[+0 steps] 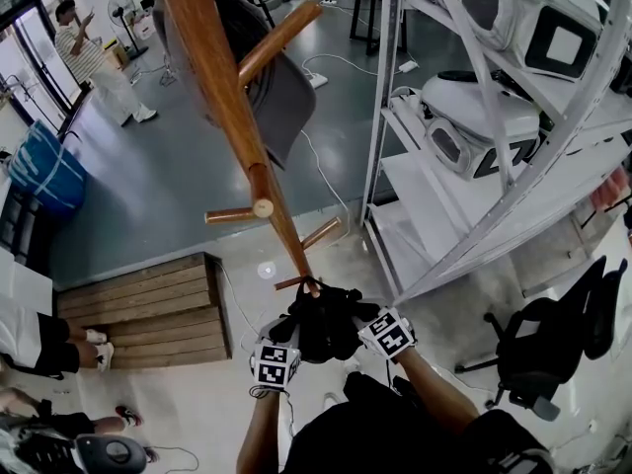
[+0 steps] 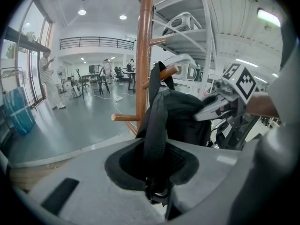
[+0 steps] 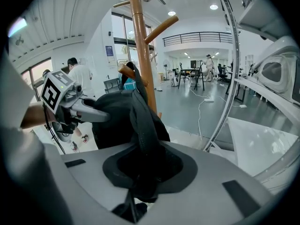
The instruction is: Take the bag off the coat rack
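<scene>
Left claw (image 2: 157,182): jaws nipped tight on a padded black strap (image 2: 154,121), which runs up and away from the tips into the bag (image 2: 185,118). Right claw (image 3: 140,186): the same, pinching a second strap (image 3: 143,123) of the bag. The claws sit side by side, with the bag bunched just ahead of both tips.

Just above and beyond the claws, past the bag, a short wooden peg (image 2: 168,72) angles up off the rack pole (image 2: 145,41). A dark loop of the bag looks draped over that peg. So the bag reads as still hooked, with part of its weight on the claws.

Step in hand, as I judge it, is the lift-off. The peg tilts upward, so raise both claws evenly along its slope until the loop clears the tip. Only then draw back toward the body. Keep both pinches firm, since soft straps may slide. Avoid a sideways yank, which could rock the pole. Mind the lower peg (image 1: 296,282) close to the bag, a likely snag.

Farther out: white shelving (image 1: 464,117) to the right of the right claw, and a wooden platform (image 1: 148,309) to the left of the left claw.
</scene>
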`<action>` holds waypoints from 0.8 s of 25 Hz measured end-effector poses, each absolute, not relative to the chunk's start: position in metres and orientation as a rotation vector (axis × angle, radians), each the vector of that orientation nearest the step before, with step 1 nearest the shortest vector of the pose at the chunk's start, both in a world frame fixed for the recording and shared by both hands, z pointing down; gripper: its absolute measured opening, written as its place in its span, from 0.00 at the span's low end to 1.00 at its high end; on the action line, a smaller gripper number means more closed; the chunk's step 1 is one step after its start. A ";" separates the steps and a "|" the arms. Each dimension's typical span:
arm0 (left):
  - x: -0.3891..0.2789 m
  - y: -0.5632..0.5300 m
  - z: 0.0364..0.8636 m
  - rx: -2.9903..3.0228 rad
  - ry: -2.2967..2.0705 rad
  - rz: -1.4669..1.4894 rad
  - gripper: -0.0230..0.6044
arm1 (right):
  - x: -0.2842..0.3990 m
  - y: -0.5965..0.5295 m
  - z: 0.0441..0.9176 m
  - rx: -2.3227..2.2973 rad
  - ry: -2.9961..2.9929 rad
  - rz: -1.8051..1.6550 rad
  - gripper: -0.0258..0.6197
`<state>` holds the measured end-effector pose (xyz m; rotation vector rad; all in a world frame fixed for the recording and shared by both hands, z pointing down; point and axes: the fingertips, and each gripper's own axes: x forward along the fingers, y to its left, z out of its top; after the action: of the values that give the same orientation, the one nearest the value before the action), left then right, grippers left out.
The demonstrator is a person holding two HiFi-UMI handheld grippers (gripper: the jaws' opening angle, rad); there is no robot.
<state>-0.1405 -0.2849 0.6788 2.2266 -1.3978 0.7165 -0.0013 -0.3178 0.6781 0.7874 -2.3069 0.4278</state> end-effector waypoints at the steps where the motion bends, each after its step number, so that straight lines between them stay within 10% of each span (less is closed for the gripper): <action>1: -0.140 -0.284 0.677 2.229 -1.396 0.713 0.16 | 0.000 -0.317 0.678 0.791 -2.306 0.422 0.15; 20: -0.128 -0.245 0.656 2.280 -1.353 0.673 0.16 | 0.012 -0.270 0.653 0.849 -2.310 0.403 0.14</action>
<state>-0.1278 -0.2449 0.6558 2.2797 -1.3530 0.6726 0.0120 -0.2701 0.6527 0.8490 -2.3105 0.4027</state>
